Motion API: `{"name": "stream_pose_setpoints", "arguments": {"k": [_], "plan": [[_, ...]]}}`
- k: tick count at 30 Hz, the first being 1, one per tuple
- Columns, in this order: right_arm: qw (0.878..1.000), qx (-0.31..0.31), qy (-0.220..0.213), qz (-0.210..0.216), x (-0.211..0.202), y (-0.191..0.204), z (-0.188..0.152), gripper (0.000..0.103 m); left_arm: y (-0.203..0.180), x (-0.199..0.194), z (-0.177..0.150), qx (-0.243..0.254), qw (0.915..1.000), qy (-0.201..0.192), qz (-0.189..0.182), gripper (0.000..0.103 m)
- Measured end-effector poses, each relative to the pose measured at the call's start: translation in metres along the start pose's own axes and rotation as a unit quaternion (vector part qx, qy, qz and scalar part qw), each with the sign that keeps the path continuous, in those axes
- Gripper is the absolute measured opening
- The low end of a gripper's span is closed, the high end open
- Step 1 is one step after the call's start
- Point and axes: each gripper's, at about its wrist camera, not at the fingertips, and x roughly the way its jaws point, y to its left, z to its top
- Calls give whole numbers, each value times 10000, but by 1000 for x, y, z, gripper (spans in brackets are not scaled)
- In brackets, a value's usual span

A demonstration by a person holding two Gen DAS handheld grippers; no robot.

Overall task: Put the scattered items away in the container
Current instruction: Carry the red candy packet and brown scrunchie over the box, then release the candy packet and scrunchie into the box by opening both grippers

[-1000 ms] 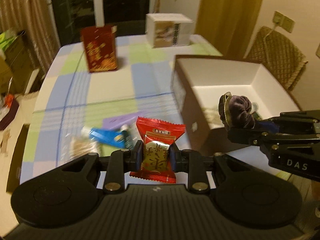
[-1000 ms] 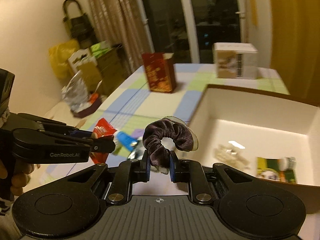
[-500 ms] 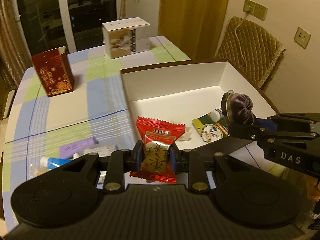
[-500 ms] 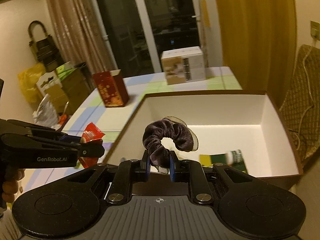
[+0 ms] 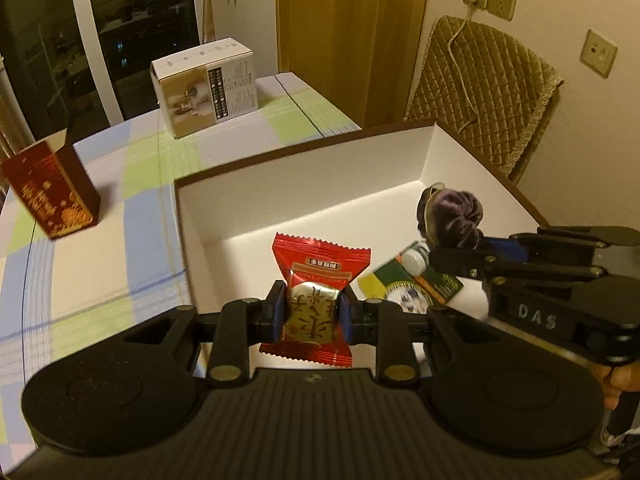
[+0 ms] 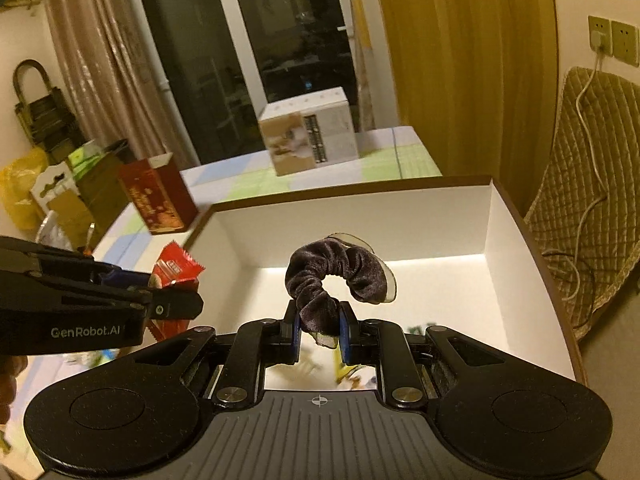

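Observation:
A red and gold snack packet [image 5: 316, 300] is clamped in my left gripper [image 5: 312, 314], which is shut on it above the near left part of the white box [image 5: 304, 168]. My right gripper [image 6: 319, 330] is shut on a dark velvet scrunchie [image 6: 336, 276] and hangs over the box interior [image 6: 440, 292]. In the left wrist view the right gripper [image 5: 460, 250] comes in from the right with the scrunchie [image 5: 450, 214] above a green and yellow packet [image 5: 408, 284] lying on the box floor. The right wrist view shows the left gripper [image 6: 176, 300] with the red packet [image 6: 176, 268] at the left.
A red carton [image 5: 52, 188] and a white product box [image 5: 208, 84] stand on the checked tablecloth [image 5: 132, 216] behind the container. A quilted chair back [image 5: 480, 92] with a cable stands to the right by the wall. Bags and boxes [image 6: 48, 184] crowd the floor at left.
Both grippers have moved forward and right over the white box, each still holding its item. The scattered items on the cloth have dropped out of the left view.

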Motion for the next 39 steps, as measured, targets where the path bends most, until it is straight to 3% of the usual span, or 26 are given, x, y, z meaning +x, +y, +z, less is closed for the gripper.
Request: {"name": "stream_pose_setpoints", "arguments": {"k": [9,15,29,31,32,33,34,37,39], "plan": [[9993,-12,276,-248,52,-33,16,21,2,61,23,108,9996,248,64,23],[9979,97,568,-313,82,-44,24,21,14,98,32,-128,9983,567,14,23],[9938,197,960,-531,101,-60,44,21,6,144,45,-12,9951,978,174,23],[9934,73,976,-591,105,-59,45,21,5,147,45,-29,9948,1006,184,28],[9931,35,972,-648,105,-58,46,23,5,148,45,-47,9948,1000,194,40],[9930,22,927,-726,104,-58,46,57,6,147,46,-60,9950,980,205,46],[9927,11,821,-880,102,-58,46,86,5,147,46,-50,9951,958,241,45],[9935,-26,603,-963,95,-61,48,90,6,146,47,6,9952,924,324,60],[9935,66,631,-949,93,-64,49,90,7,144,47,-28,9954,909,306,62]]}}
